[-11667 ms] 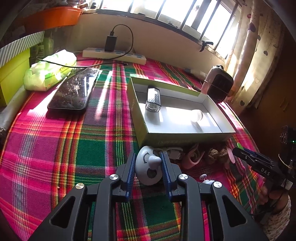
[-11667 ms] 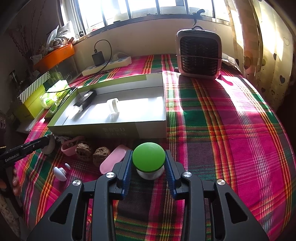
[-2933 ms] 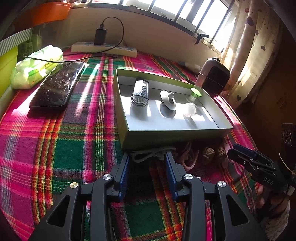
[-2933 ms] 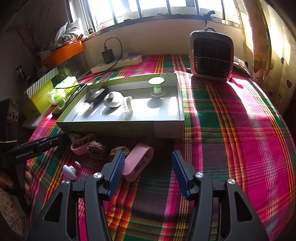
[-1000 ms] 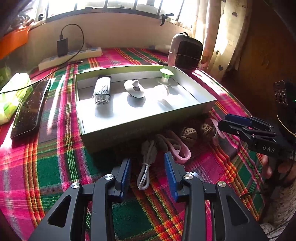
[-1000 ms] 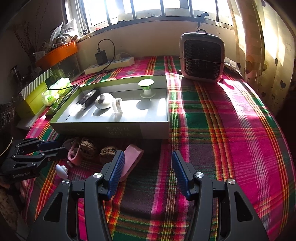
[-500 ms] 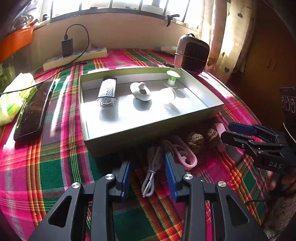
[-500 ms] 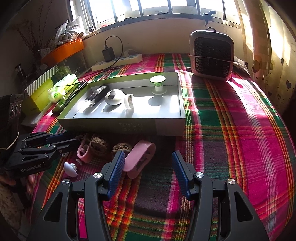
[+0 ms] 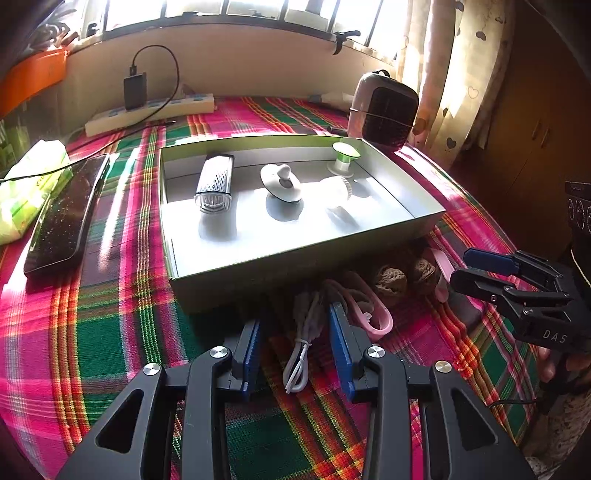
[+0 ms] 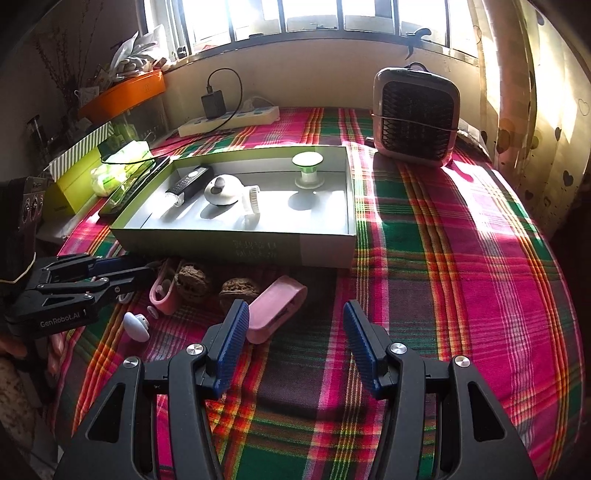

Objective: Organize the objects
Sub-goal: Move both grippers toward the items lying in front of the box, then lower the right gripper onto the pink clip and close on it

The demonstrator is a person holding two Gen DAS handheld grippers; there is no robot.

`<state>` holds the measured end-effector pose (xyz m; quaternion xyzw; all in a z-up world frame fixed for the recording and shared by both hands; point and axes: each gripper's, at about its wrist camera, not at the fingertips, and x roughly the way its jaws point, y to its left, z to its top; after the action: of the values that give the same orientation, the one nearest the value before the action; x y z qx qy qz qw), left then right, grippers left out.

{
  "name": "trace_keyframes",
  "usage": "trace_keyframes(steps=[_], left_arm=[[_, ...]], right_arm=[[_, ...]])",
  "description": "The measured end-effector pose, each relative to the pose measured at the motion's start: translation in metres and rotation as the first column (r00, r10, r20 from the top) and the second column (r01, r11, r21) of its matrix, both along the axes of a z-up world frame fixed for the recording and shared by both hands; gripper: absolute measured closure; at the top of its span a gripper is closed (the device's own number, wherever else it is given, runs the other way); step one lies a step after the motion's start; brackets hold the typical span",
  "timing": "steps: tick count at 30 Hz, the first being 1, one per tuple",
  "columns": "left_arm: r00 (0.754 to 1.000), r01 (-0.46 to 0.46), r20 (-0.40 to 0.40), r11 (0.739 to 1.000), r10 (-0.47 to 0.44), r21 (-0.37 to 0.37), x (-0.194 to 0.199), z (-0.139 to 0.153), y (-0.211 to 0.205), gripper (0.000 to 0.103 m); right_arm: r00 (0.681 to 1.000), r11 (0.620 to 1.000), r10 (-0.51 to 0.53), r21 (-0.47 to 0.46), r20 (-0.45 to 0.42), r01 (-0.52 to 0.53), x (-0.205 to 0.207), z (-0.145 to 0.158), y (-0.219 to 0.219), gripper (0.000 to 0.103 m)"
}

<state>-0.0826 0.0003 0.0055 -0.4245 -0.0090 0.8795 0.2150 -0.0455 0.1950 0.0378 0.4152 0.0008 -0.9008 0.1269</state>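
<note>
Grippers both spread wide over the plaid-covered table [image 10: 461, 258], nothing held.

Left gripper [image 9: 297, 328] straddles the coiled white cable [image 9: 301, 347] just off the shallow grey-green cardboard box [image 9: 236, 273]'s front wall; right gripper [image 10: 293, 314] sits near the flat pink plastic clip [image 10: 275, 308], its left pad just beside it. Two brown walnuts [image 10: 214, 286] lie along that wall too.

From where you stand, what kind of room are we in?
Probably a lived-in room at home, not a workshop: a plaid cloth covers the table under a barred window, heart-print curtains hang beside it, and a small heater and power strip sit by the wall.
</note>
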Motion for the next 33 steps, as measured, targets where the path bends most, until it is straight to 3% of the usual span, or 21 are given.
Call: trace_keyframes(steps=[6, 15, 33], left_arm=[[1.0, 0.0, 0.003, 1.0, 0.0, 0.009, -0.001, 0.0, -0.001, 0.07], [1.0, 0.0, 0.005, 1.0, 0.0, 0.015, -0.001, 0.0, -0.002, 0.07], [1.0, -0.008, -0.009, 1.0, 0.008, -0.028, 0.001, 0.001, 0.002, 0.07]], right_arm=[[1.0, 0.999, 0.003, 0.049, 0.019, -0.004, -0.004, -0.009, -0.011, 0.049], [0.998, 0.995, -0.055, 0.083, 0.032, 0.052, -0.005, -0.012, 0.007, 0.049], [0.999, 0.998, -0.021, 0.057, 0.029, 0.019, -0.019, -0.016, 0.005, 0.049]])
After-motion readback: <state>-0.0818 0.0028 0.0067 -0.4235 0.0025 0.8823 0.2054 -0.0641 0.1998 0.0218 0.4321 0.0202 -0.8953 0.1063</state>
